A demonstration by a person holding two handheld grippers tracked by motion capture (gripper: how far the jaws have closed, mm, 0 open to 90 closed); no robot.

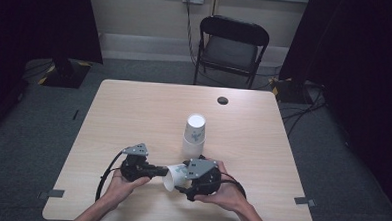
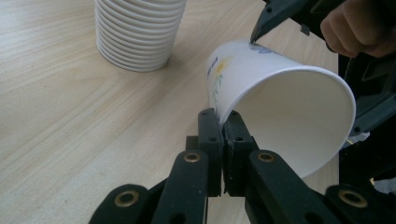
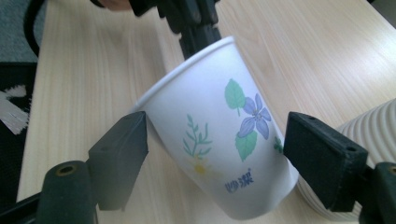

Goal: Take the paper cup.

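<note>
1. High view: left gripper (image 1: 154, 171) and right gripper (image 1: 186, 177) meet low over the table (image 1: 134, 108) near its front edge, w/ a single paper cup (image 1: 173, 177) on its side between them, mouth toward the left one. Stack of cups (image 1: 194, 135) stands just behind. Risk as I judge it: cup hangs off one side, so any tug from either hand could twist it loose & send it rolling.

2. Left gripper view: left gripper (image 2: 223, 128) is clamped tight on the cup's rim (image 2: 224, 112), one jaw inside, one outside. Thin paper wall, so too hard a pinch may crease the lip; a pull sideways could tear it. Stack (image 2: 137, 32) sits near, upper left, easy to knock.

3. Right gripper view: right gripper (image 3: 217, 154) stands wide, jaws either side of the cup's body (image 3: 219, 140) w/ gaps, not pressing it. If it closes off-centre or too fast it'll crush the cup or shove it into the stack (image 3: 369, 130) just beside.
</note>
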